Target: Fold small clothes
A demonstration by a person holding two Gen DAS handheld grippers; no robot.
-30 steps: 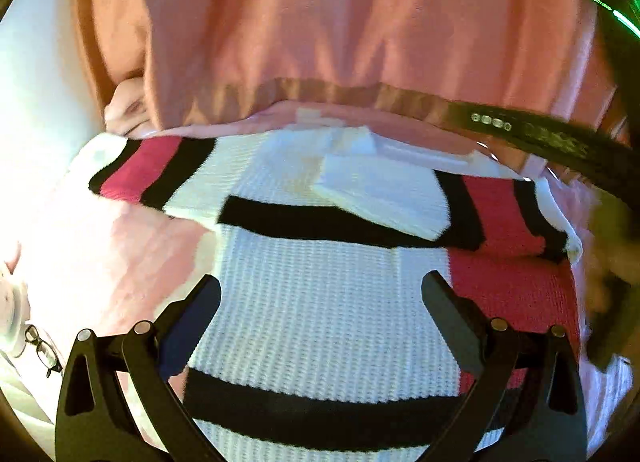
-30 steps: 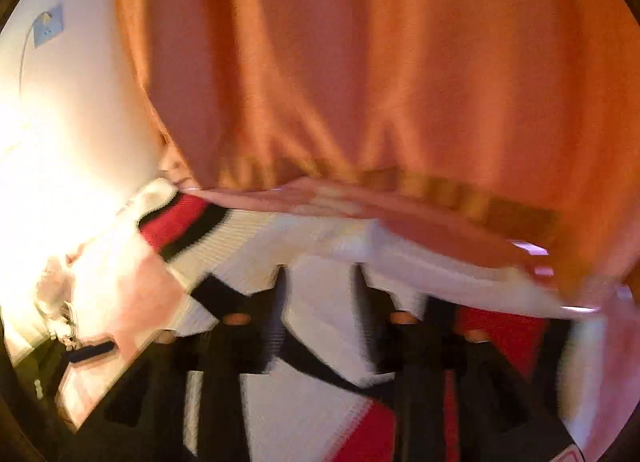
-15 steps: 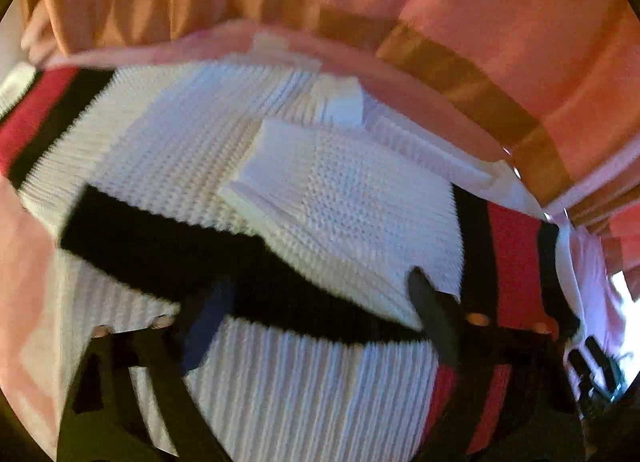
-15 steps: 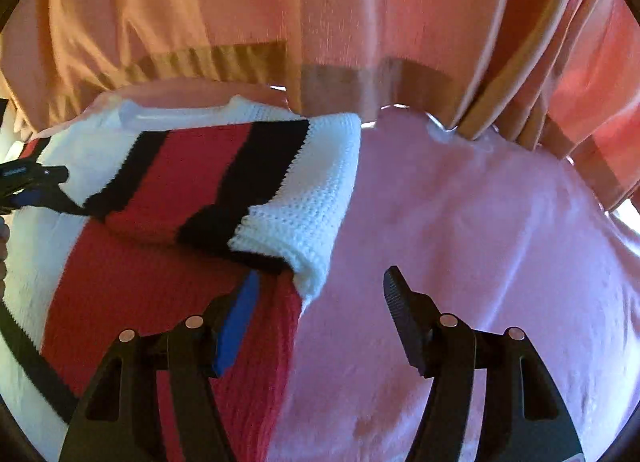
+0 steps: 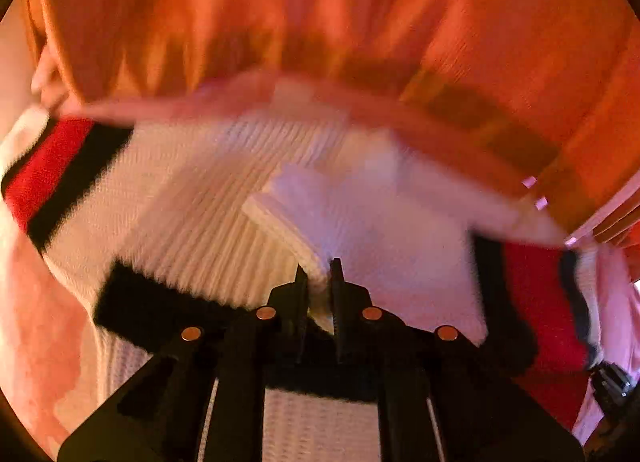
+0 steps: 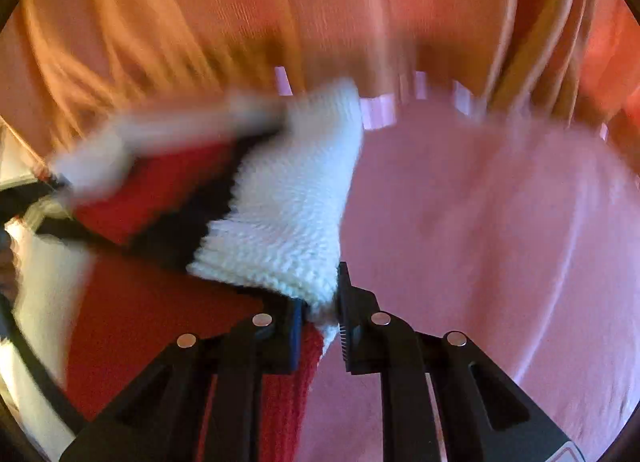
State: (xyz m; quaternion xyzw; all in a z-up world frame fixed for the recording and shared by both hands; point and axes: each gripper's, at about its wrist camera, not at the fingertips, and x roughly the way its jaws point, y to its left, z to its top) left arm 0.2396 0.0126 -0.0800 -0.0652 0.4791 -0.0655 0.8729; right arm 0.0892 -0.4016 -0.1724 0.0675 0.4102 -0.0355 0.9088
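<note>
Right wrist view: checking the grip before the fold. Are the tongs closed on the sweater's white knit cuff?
Yes, the right tongs pinch the white cuff between their tips.

Pink bedding (image 6: 480,242) right of sweater (image 6: 280,202) clear; curtain (image 6: 240,22) behind.

My left gripper (image 5: 319,294) sits over the middle of the knitted sweater (image 5: 192,198), which lies spread on the bed cover (image 5: 32,326). Between its jaws is the lower edge of the sleeve cuff (image 5: 360,218) that lies folded across the sweater's body. Behind the sweater hangs a curtain (image 5: 320,14), its hem along the far edge. My right gripper (image 6: 322,314) is at the sweater's right side, its jaws on the end of the other sleeve cuff (image 6: 288,198) (folded inward over the body). Bare bed cover lies to the right of it.
</note>
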